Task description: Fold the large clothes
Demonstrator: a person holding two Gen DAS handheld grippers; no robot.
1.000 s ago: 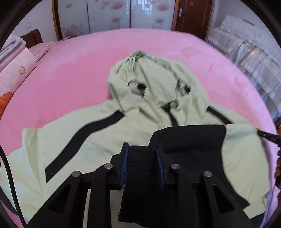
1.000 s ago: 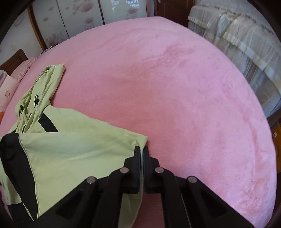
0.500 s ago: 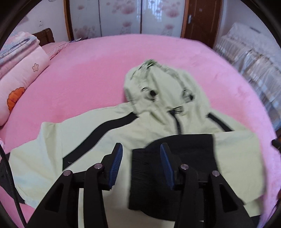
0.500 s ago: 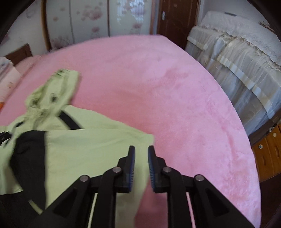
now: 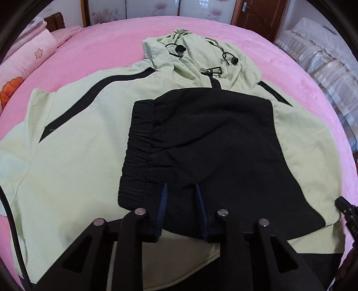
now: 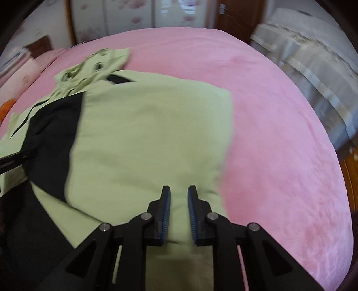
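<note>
1. below the hood (image 5: 197, 51) in the left wrist view, the pale green jacket (image 5: 78, 145) lies spread face up on the pink bed cover (image 5: 111, 44), with the hood at its far end.
2. just under the hood, the zip pull (image 5: 213, 71) rests at the collar. two black cord toggles lie on the hood itself.
3. nearer the camera than the hood, a black sleeve (image 5: 212, 138) is folded across the jacket's chest, and its ribbed cuff (image 5: 134, 170) points to the picture's left.
4. at the end of that sleeve farthest from the hood, the left gripper (image 5: 181, 194) points steeply down. its jaws are closing, black sleeve cloth sits between the blue pads, and creases in the cloth run toward them.
5. to the right of the hood and nearer the camera in the right wrist view, the right gripper (image 6: 179, 197) is over the green panel by the jacket's right edge. its jaws are closing with a narrow gap showing, and green cloth is seen in that gap. this view is blurred, so i cannot tell whether the pads press on the cloth.
6. left of the hood, a pink flowered pillow (image 5: 29, 60) lies at the bed's edge.
7. beyond the hood stand wardrobe doors (image 5: 156, 9) with a flower pattern and a brown door (image 5: 259, 15).
</note>
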